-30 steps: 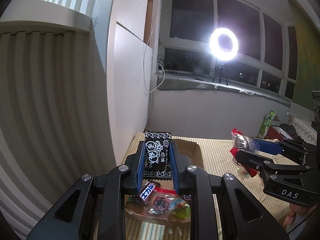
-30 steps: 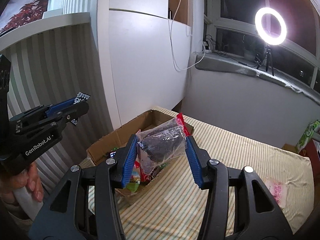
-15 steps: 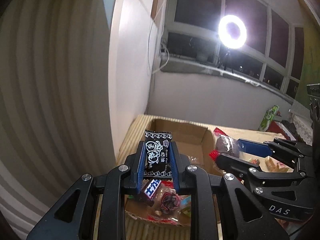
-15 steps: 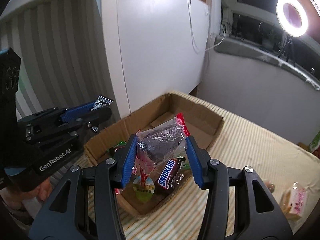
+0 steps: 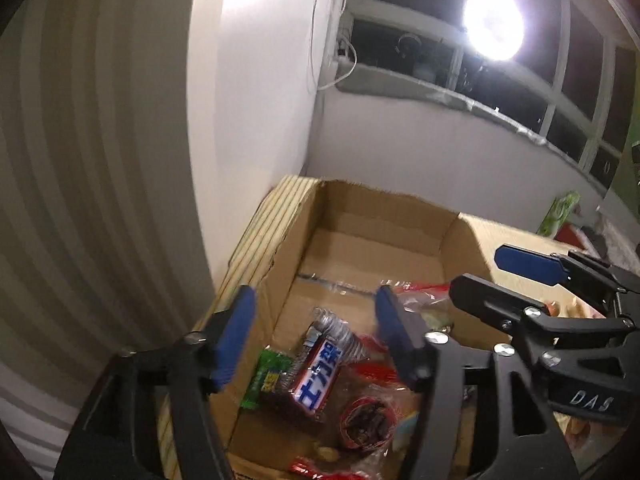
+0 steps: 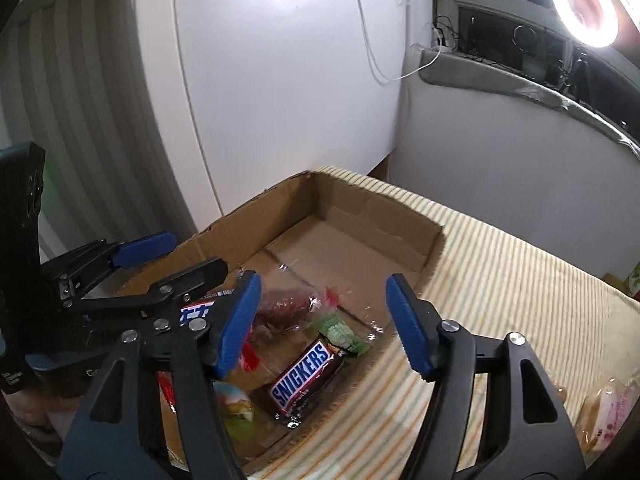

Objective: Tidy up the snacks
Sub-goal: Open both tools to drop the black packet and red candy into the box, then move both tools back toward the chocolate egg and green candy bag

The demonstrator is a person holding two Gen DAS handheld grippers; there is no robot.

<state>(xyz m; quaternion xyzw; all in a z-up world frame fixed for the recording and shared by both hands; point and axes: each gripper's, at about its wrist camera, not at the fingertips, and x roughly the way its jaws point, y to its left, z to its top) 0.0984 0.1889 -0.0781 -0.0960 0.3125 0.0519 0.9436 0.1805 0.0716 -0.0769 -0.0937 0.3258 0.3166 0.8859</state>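
Note:
An open cardboard box [image 5: 360, 216] [image 6: 360, 204] lies under both grippers. My left gripper [image 5: 314, 312] hangs over its near end, jaws opening, nothing between them. Below it lie a Snickers bar with Chinese print [image 5: 316, 380], a green packet [image 5: 266, 376] and a round red sweet [image 5: 364, 424]. My right gripper [image 6: 324, 304] is also opening and empty. A clear bag with dark contents [image 6: 286, 306] rests in the box beyond its left finger, beside a Snickers bar [image 6: 306, 376]. Each view shows the other gripper [image 5: 500, 276] [image 6: 180, 258].
The box sits on a striped tablecloth [image 6: 500, 280] against a white cabinet [image 6: 280, 80]. A pink-and-white packet [image 6: 608, 408] lies on the cloth at the right. A ring light [image 6: 584, 4] glares from the window sill. A green pack [image 5: 560, 212] stands far back.
Both grippers came down over the box and opened. The black-and-white packet left the left jaws. The clear bag left the right jaws and now lies in the box.

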